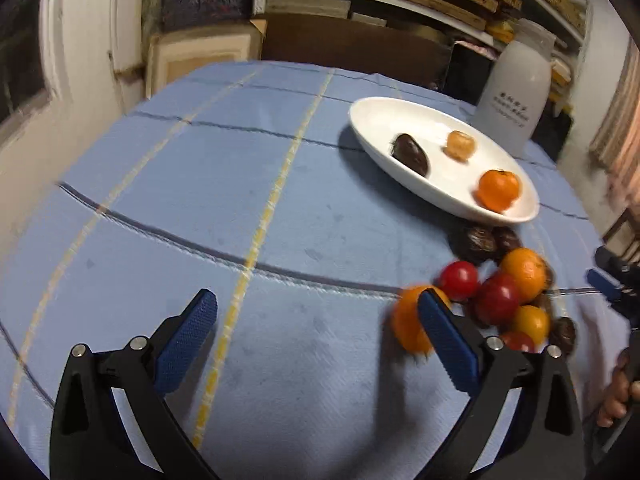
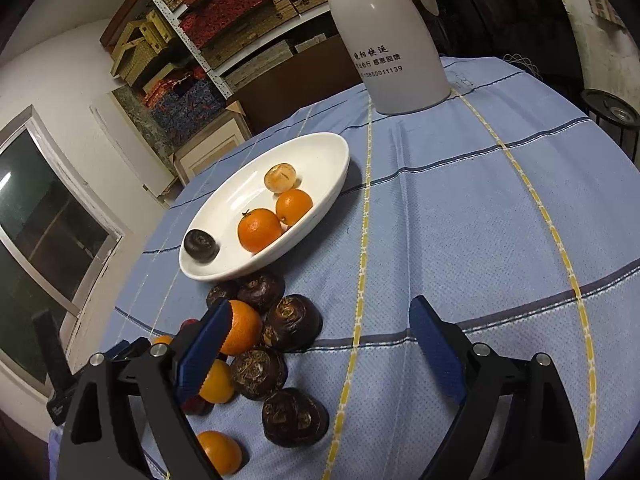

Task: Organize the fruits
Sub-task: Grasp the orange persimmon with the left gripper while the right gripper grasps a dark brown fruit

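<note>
Seeing both my grippers, left gripper [image 1: 316, 336] and right gripper [image 2: 320, 344], spread wide and empty over the fruit pile [image 2: 264, 344], beside the white dish [image 2: 336, 148] holding four fruits.

Both wrist cams low over the table, close up, facing opposite sides of same plate [image 1: 444, 196] [image 2: 320, 152] and fruit pile [image 1: 500, 292] [image 2: 260, 344].

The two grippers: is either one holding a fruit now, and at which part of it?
Nothing is held. The left gripper is open over bare cloth; the right gripper is open too, with only cloth between its fingers.
</note>
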Available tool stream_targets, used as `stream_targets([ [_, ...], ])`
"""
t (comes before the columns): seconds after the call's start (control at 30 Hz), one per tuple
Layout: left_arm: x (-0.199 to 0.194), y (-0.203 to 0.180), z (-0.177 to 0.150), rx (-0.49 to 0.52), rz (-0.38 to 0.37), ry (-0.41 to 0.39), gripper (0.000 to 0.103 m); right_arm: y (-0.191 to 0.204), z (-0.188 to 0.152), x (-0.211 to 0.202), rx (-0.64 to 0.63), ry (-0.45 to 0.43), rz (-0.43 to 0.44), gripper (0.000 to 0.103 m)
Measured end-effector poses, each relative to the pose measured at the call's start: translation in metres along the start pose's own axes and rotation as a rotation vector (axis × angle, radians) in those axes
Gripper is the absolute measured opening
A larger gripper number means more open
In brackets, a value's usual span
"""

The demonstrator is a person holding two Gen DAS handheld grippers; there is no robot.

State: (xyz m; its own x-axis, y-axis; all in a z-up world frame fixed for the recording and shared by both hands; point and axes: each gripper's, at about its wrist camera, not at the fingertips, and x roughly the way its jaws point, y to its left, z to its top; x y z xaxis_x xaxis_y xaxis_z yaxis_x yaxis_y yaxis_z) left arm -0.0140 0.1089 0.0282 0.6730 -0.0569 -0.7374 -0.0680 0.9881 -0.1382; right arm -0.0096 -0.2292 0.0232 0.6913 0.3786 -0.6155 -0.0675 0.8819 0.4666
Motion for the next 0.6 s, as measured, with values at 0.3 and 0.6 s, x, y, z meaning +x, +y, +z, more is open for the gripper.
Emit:
stream_targets([
  [0.3, 0.011, -0.047, -0.006, 0.233, 0.054, 0.021, 0.098, 0.016, -0.016, -0.002, -0.115, 0.024, -0.012, 0.091],
  [0.6, 0.029, -0.046, 0.001, 0.236, -0.011, 0.077, 0.047, 0.034, -0.034, -0.002, -0.239, 0.066, -0.041, 0.089],
])
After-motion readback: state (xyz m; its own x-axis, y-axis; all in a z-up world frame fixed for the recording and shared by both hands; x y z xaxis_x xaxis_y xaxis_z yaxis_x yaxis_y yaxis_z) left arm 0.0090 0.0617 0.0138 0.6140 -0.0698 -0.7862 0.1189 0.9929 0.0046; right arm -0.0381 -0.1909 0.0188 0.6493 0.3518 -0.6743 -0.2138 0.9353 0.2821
